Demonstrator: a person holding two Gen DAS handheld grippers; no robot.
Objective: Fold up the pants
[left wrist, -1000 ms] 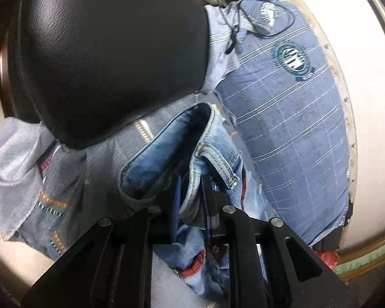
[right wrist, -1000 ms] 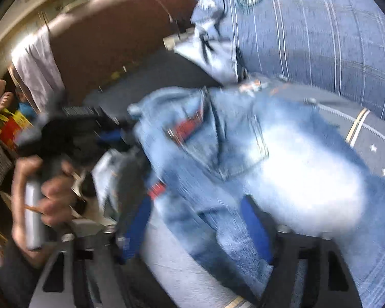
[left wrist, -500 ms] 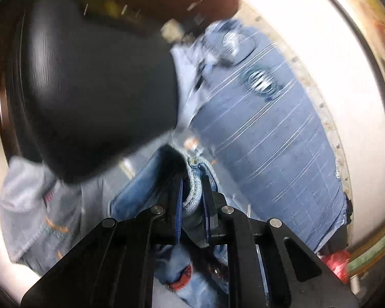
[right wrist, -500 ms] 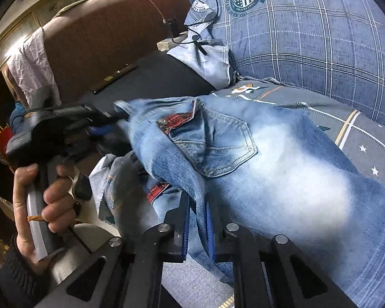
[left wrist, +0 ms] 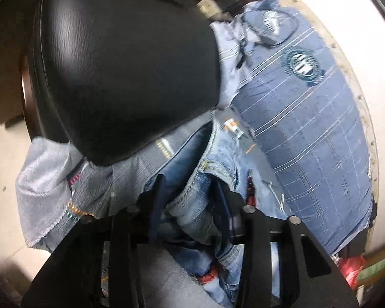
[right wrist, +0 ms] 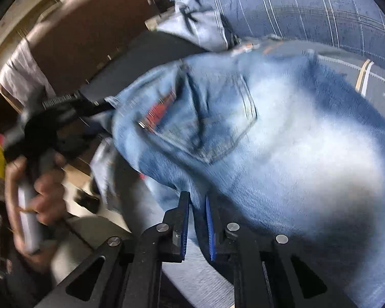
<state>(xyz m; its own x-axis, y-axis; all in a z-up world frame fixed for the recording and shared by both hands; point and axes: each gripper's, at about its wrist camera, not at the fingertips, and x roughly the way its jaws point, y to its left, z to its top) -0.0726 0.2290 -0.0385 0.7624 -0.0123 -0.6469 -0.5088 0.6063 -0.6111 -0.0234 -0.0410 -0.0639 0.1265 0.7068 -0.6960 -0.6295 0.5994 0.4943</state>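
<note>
Light blue jeans lie spread on a bed, back pocket and red label facing up. My right gripper is shut on a fold of the denim at the near edge. In the left wrist view the jeans' waistband bunches between the fingers of my left gripper, whose jaws stand apart with denim loose between them. The left gripper also shows in the right wrist view, at the waistband's left end, held by a hand.
A large black cushioned chair back fills the upper left of the left wrist view. A blue plaid pillow with a round crest lies to the right. A grey patterned bedsheet hangs over the edge. A brown headboard stands behind.
My left gripper's jaws have spread apart from their tight pinch on the waistband. My right gripper stays shut on the denim; the jeans shifted and the view is blurred by motion.
</note>
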